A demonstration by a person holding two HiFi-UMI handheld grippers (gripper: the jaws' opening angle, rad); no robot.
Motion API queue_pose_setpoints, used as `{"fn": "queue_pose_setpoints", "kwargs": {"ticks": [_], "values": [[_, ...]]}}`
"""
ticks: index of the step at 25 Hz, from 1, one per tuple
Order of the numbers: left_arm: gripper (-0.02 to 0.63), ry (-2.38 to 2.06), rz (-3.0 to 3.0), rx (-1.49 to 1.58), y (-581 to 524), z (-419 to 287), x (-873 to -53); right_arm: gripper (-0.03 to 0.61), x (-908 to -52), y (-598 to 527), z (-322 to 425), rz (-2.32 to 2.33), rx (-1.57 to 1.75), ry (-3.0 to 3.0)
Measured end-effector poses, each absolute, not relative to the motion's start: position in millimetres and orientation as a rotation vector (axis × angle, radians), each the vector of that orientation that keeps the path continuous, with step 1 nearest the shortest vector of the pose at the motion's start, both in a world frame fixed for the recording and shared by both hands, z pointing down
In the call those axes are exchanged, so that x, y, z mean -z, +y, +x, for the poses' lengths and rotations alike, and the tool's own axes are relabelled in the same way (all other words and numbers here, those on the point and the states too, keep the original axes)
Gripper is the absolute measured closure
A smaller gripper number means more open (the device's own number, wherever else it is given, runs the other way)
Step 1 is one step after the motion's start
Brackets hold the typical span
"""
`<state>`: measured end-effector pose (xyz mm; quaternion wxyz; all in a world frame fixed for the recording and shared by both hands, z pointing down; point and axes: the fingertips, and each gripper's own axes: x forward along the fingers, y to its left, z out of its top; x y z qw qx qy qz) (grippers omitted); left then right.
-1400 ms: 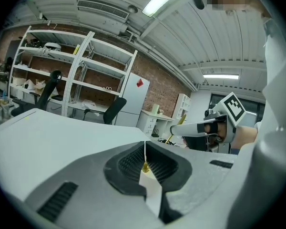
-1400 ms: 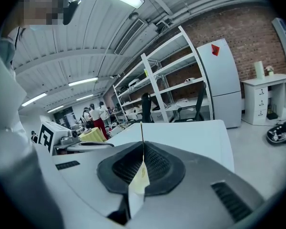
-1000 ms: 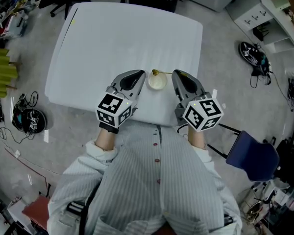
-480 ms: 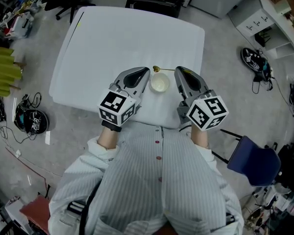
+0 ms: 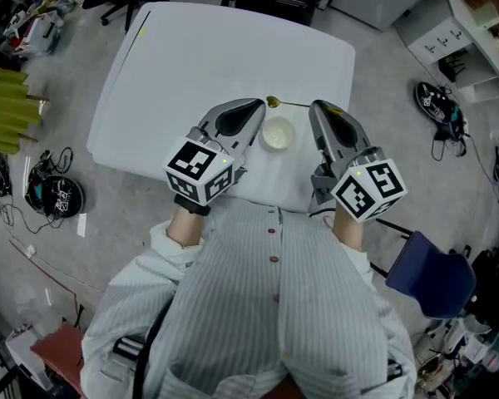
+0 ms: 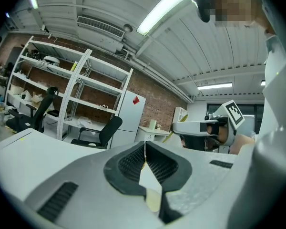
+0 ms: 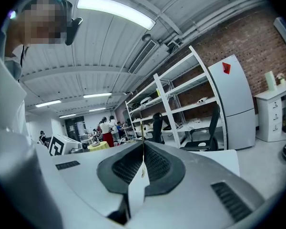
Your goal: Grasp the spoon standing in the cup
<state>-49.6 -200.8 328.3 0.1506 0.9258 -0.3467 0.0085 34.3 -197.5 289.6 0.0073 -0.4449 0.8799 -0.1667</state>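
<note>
1. Nearest to us is the person's striped shirt [image 5: 266, 306], on the near side of the cup [image 5: 278, 134].
2. The left tongs [image 5: 255, 108] are held just left of the cup. In the left gripper view we see both jaws pressed together at the tips, with nothing pinched between them.
3. The right tongs [image 5: 317, 106] are held just right of the cup. In the right gripper view we see their jaws pressed together, and in the head view they pinch the handle end of the spoon [image 5: 284, 102].
4. The cup stands upright between the two tongs, its open mouth facing up. It touches neither of them.
5. The spoon is out of the cup. In the head view it runs crosswise just beyond the cup's far rim, with its golden bowl to the left and its thin handle leading right into the right tongs.
6. The cup rests on the white tabletop [image 5: 200, 56], close to the near edge. Most of the surface stretches away beyond the cup.
7. Farthest from the cup, past the far edge, we see a dark chair [image 5: 262, 2] on the grey floor [image 5: 382, 81].
</note>
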Motion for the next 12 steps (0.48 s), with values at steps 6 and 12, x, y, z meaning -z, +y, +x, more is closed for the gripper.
{"fn": "queue_pose_setpoints", "kwargs": {"ticks": [6, 12], "values": [[0.6, -0.98, 2.689, 0.02, -197, -52, -312, 0.566, -276, -194, 34, -1.37, 0.478, 2.744], [0.6, -0.959, 2.702, 0.036, -198, -51, -305, 0.566, -269, -193, 35, -1.364, 0.457, 2.752]]}}
